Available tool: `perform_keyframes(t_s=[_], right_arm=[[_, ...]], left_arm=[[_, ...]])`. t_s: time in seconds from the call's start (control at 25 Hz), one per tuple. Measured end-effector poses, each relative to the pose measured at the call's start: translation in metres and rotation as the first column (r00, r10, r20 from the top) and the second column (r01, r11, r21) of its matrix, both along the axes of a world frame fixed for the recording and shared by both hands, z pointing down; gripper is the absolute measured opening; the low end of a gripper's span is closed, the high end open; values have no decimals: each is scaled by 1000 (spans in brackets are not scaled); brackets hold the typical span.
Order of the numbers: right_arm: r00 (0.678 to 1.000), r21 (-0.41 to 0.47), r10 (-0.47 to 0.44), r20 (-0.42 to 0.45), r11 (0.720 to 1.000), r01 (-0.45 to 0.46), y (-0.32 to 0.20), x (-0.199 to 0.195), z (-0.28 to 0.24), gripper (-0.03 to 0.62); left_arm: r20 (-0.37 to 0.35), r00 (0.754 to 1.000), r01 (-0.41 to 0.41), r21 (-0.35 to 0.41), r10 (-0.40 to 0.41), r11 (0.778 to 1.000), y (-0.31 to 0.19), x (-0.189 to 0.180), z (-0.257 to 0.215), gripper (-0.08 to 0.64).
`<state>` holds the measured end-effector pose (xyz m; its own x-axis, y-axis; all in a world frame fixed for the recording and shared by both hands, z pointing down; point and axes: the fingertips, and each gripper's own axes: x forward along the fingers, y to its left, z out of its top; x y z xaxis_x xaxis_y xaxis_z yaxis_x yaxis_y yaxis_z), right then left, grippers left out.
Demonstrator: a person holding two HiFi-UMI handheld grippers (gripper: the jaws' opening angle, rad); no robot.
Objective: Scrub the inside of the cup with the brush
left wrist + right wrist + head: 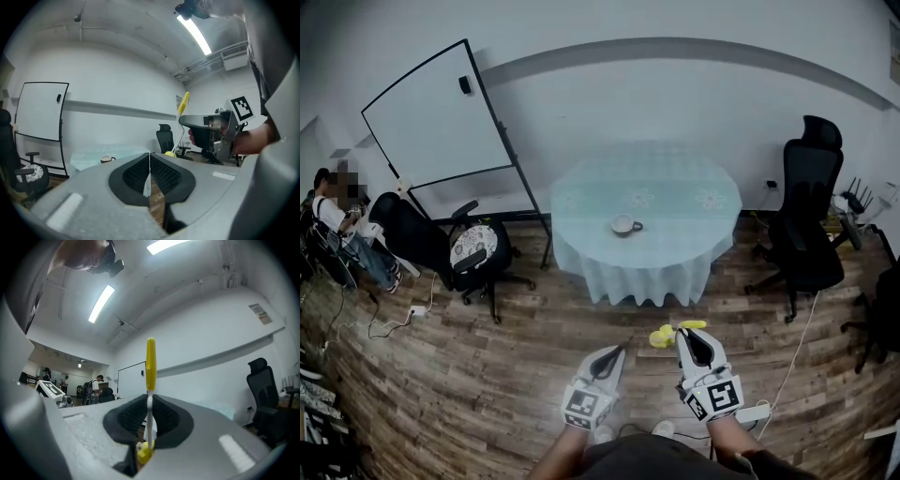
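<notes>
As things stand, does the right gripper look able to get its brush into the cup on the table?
Probably not yet. The right gripper, shut on the brush, hangs near the person's body, and a stretch of floor lies between it and the table with the cup. Nothing blocks the way.

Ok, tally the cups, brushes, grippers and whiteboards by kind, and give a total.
cup: 1
brush: 1
grippers: 2 (left gripper, right gripper)
whiteboard: 1
total: 5
</notes>
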<state>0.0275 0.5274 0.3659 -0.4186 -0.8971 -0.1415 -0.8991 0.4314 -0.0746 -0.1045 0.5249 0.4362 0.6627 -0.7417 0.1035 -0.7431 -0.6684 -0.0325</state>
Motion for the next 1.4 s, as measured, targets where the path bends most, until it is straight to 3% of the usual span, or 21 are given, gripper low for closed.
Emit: perform_keyframes(t_s=[0.4, 0.76, 1.04, 1.4], right_arm=[[998, -1, -50, 29, 999, 50, -12, 53, 8, 35], [999, -17, -45, 28, 999, 46, -34, 62, 16, 35], [999, -11, -53, -10, 999, 53, -77, 42, 3, 35], [998, 16, -49, -44, 999, 50, -148, -13, -10, 35]], left_arm=[[16, 1000, 28, -32, -27, 999, -2, 58, 8, 5], [8, 1000, 24, -51, -23, 998, -28, 64, 19, 5], [-37, 999, 12, -45, -13, 999, -77, 55, 13, 5], [-68, 998, -2, -42, -1, 999, -149, 5, 17, 5]])
